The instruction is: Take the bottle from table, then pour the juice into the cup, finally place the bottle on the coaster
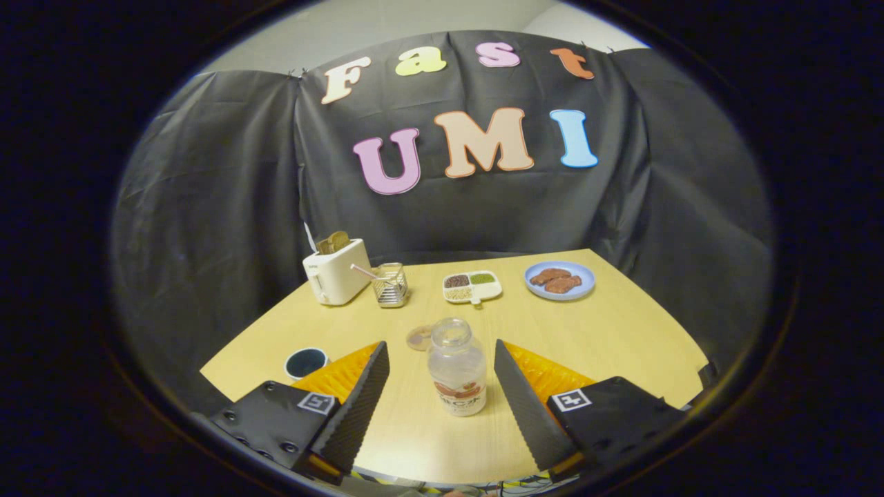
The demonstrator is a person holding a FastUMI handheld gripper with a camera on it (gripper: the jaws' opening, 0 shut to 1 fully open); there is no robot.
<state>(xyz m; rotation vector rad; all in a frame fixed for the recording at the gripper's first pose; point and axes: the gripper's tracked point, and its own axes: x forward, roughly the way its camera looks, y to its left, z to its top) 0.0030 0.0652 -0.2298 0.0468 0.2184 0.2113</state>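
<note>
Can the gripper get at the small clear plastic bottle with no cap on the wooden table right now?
Probably yes. The gripper is open, and the small clear plastic bottle stands upright between its fingers with a gap on each side. Nothing lies between fingers and bottle; the small round coaster sits beyond it.

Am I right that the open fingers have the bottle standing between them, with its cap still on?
Not quite. The gripper view shows the gripper open with the bottle standing between its fingers, untouched, but the bottle's mouth is open; no cap is on it.
</note>
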